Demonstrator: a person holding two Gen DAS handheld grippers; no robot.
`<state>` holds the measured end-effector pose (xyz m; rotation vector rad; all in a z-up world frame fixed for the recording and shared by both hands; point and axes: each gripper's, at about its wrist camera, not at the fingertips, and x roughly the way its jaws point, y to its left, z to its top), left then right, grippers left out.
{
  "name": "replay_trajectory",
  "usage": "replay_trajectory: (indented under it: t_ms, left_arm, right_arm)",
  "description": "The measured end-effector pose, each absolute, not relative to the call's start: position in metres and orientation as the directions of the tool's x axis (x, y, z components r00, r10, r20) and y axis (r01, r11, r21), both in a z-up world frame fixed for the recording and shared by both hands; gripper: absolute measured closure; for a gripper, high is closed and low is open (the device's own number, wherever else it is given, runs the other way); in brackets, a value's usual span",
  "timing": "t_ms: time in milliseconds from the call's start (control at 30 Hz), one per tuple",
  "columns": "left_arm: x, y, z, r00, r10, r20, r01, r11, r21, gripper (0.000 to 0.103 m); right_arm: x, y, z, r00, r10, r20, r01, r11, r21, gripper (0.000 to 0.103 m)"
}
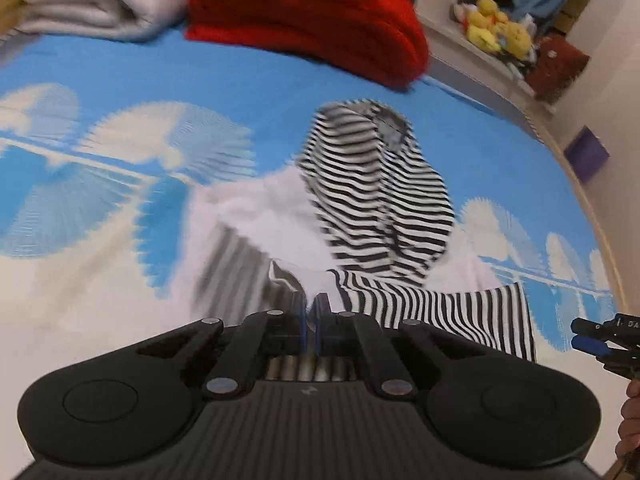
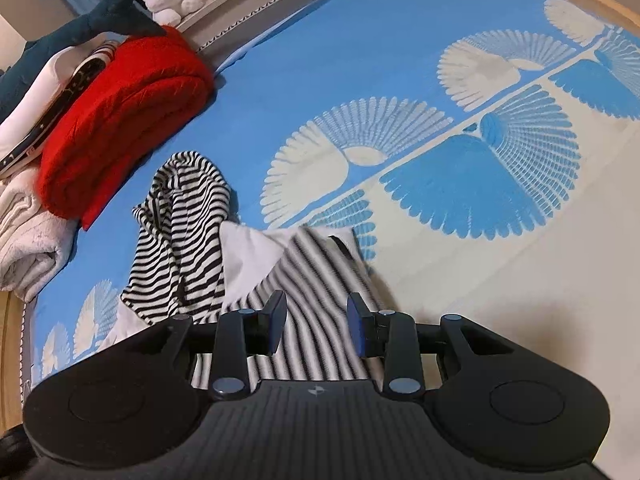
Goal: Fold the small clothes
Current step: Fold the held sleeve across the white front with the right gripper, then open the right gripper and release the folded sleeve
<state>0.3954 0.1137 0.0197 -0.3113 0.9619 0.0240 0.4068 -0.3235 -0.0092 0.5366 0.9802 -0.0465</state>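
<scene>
- Left gripper [image 1: 311,312]: pinched together on a fold of the striped garment [image 1: 376,200] (blurred).
- Right gripper [image 2: 316,326]: apart, straddling striped cloth, pads not pressing.
- Garment crumpled on blue bedspread [image 2: 360,60], near red blanket [image 2: 124,120].

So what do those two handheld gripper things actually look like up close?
Both look alike: the left gripper and right gripper each have a matte black ribbed body with a small logo, round bulges on either side, black linkage arms joined by silver rivets, and two black fingers faced with blue pads. No cables show.
</scene>
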Motion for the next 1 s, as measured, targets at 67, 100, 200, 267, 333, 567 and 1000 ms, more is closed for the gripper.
replay_trajectory:
  t_ms: [67,100,200,267,333,567,1000]
  left_arm:
    - [0.381,0.126,0.024,0.545,-0.048,-0.837,-0.212,0.958,-0.193,0.099]
    - [0.376,0.132,0.023,0.522,-0.022,-0.853,-0.244,0.954,-0.174,0.099]
    - [0.370,0.146,0.020,0.492,0.005,-0.871,-0.293,0.943,-0.160,0.099]
    - [0.370,0.147,0.023,0.502,0.004,-0.865,-0.270,0.951,-0.152,0.098]
    - [0.371,0.148,0.020,0.508,-0.045,-0.860,-0.231,0.955,-0.187,0.097]
    - [0.388,0.128,-0.037,0.393,-0.211,-0.895,-0.148,0.946,-0.288,0.089]
    - [0.391,0.135,-0.089,0.270,-0.084,-0.959,-0.150,0.980,-0.128,0.075]
  right_arm:
    - [0.406,-0.316,-0.014,0.552,0.214,-0.806,0.264,0.872,0.412,0.068]
    - [0.405,-0.311,-0.017,0.541,0.224,-0.811,0.258,0.873,0.413,0.068]
    - [0.402,-0.299,-0.034,0.482,0.278,-0.831,0.248,0.866,0.434,0.068]
    - [0.400,-0.292,-0.049,0.427,0.304,-0.851,0.260,0.861,0.438,0.068]
    - [0.398,-0.288,-0.061,0.381,0.310,-0.871,0.271,0.863,0.426,0.068]
    - [0.387,-0.290,-0.104,0.272,0.205,-0.940,0.302,0.910,0.286,0.073]
    - [0.389,-0.287,-0.102,0.279,0.190,-0.941,0.244,0.934,0.261,0.073]
